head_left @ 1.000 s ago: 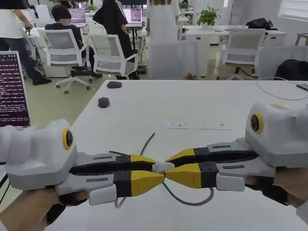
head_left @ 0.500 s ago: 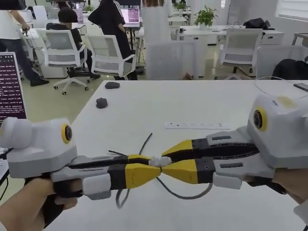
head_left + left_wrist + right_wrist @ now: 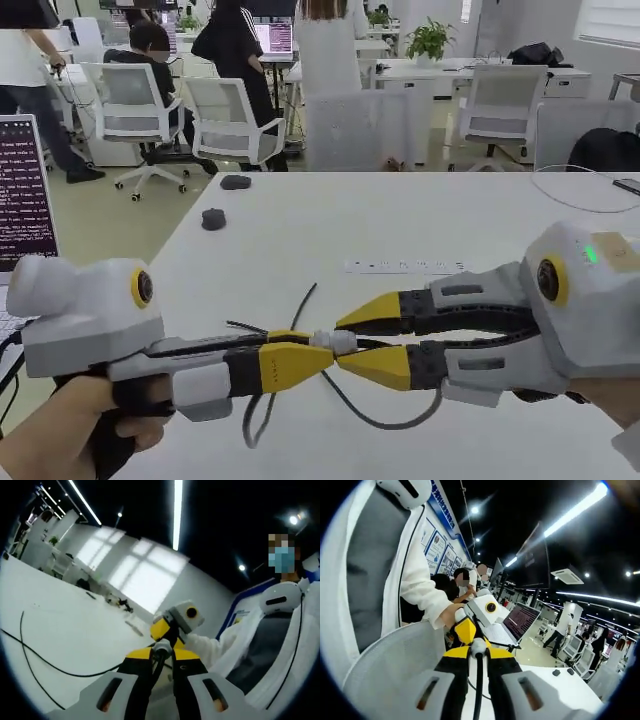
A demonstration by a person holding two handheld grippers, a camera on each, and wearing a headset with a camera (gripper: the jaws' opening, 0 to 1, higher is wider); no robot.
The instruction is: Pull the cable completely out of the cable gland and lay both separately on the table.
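Observation:
A small white cable gland (image 3: pixel 335 342) hangs above the white table (image 3: pixel 330 230) where my two grippers meet tip to tip. The left gripper (image 3: pixel 322 350) comes in from the left and is shut on the gland (image 3: pixel 162 647). From the right, the right gripper (image 3: pixel 345 342) is shut on the black cable right at the gland's end (image 3: pixel 478 647). The cable (image 3: pixel 400 422) sags in a loop under the right gripper. Its other part (image 3: pixel 303 298) trails across the table behind the left gripper. In each gripper view the cable runs down between the yellow jaws.
A white power strip (image 3: pixel 405 266) lies beyond the grippers. Farther back on the left are a dark mouse (image 3: pixel 236 182) and a second dark object (image 3: pixel 213 218). A laptop screen (image 3: pixel 25 190) stands at the left edge. Chairs and people fill the room behind.
Both grippers stay joined at the gland. The left gripper has rolled and sits a little lower in the picture; the right one has sunk slightly. The cable loops look the same.

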